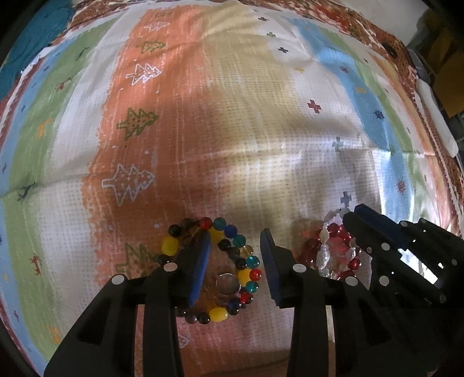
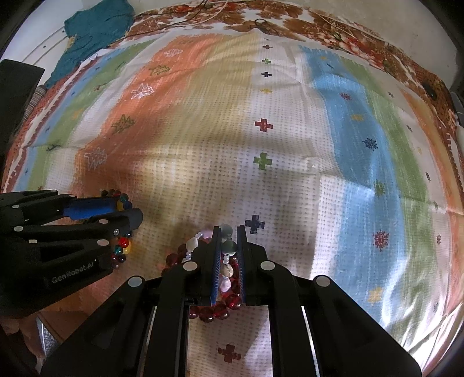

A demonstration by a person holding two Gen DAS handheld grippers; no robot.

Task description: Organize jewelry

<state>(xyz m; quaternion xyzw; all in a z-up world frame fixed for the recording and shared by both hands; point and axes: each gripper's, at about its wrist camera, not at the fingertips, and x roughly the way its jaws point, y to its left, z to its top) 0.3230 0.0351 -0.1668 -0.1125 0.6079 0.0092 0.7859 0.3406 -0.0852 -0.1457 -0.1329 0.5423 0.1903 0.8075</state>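
Note:
A bracelet of many-coloured beads (image 1: 250, 274) lies flat on the patterned cloth (image 1: 232, 116), with a small metal ring (image 1: 229, 284) inside its loop. My left gripper (image 1: 236, 235) stands open over it. One blue pad sits inside the loop, the other outside, and the bracelet's right side lies loose between them. To the right, my right gripper (image 2: 229, 229) is shut on a pale stone bracelet (image 2: 226, 271). A red bead bracelet (image 2: 213, 313) curls around and under it. The left gripper (image 2: 127, 207) shows at the left of the right wrist view, and the right gripper (image 1: 352, 214) at the right of the left wrist view.
The cloth lies over a brown flowered sheet (image 2: 420, 75). A teal garment (image 2: 90, 32) is bunched at the far left corner, and thin cords (image 2: 203, 17) run along the far edge. A white object (image 1: 435, 116) lies at the right edge, a dark box (image 2: 17, 87) at the left.

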